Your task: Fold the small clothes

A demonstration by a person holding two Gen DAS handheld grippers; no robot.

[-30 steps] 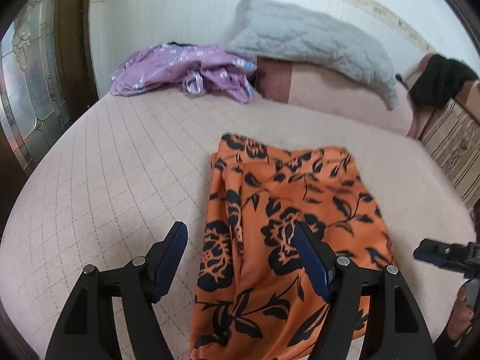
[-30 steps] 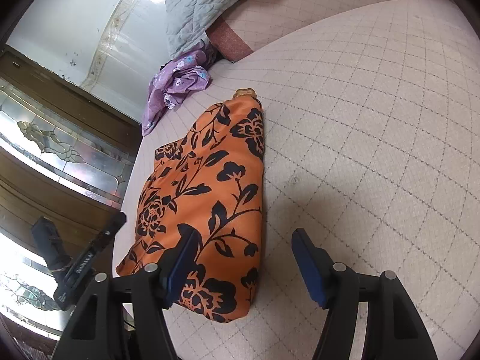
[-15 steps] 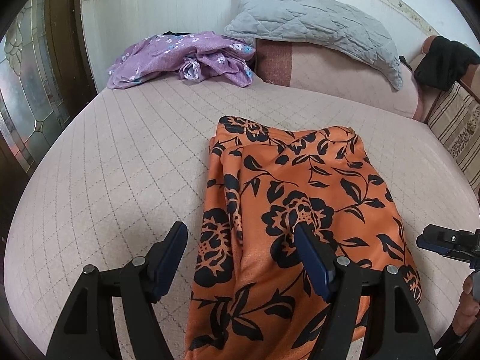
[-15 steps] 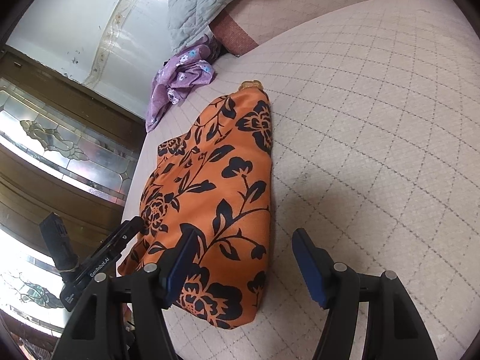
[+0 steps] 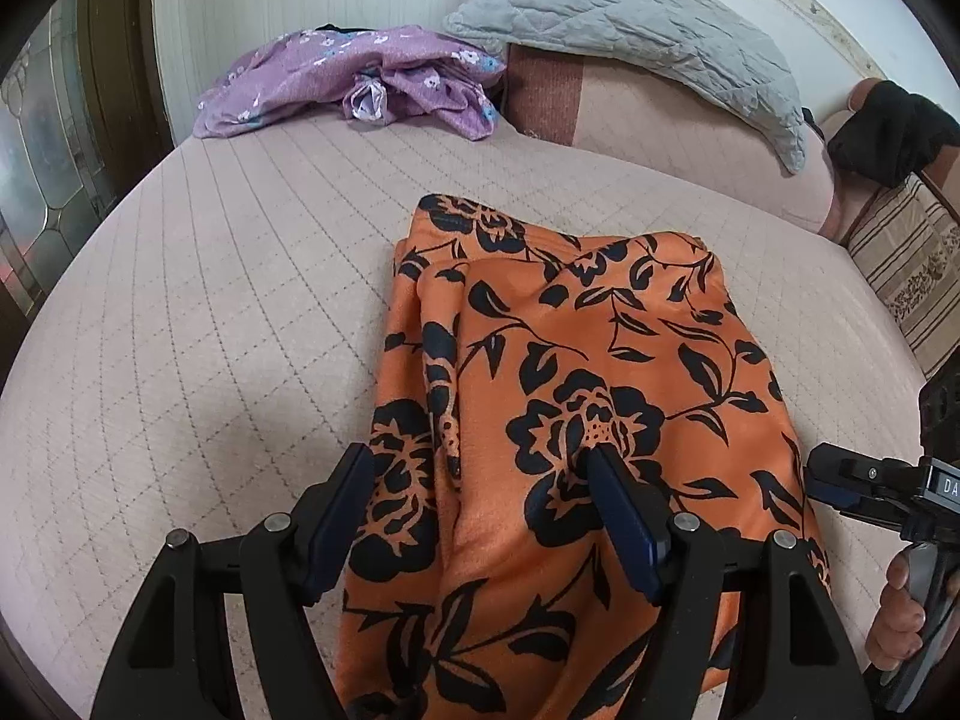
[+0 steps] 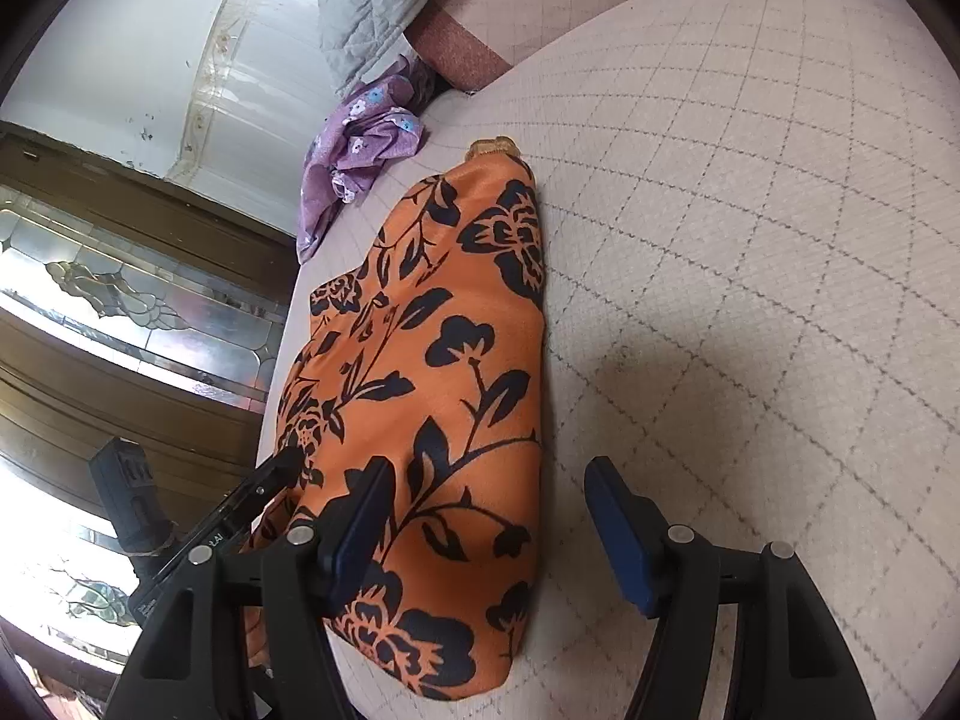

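The orange floral garment's [image 5: 576,420] near end runs off-frame.

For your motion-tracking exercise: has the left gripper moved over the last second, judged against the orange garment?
Yes. The left gripper has advanced toward the grey pillow; its fingers reach farther up the orange floral garment, still open.

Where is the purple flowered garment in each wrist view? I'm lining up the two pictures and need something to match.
Left wrist view: the purple flowered garment lies crumpled at the top left, on the far edge of the bed against the wall.
Right wrist view: it sits upper left of centre, just beyond the orange floral cloth.
Shared landmark: the grey quilted pillow right beside it, seen in both views.
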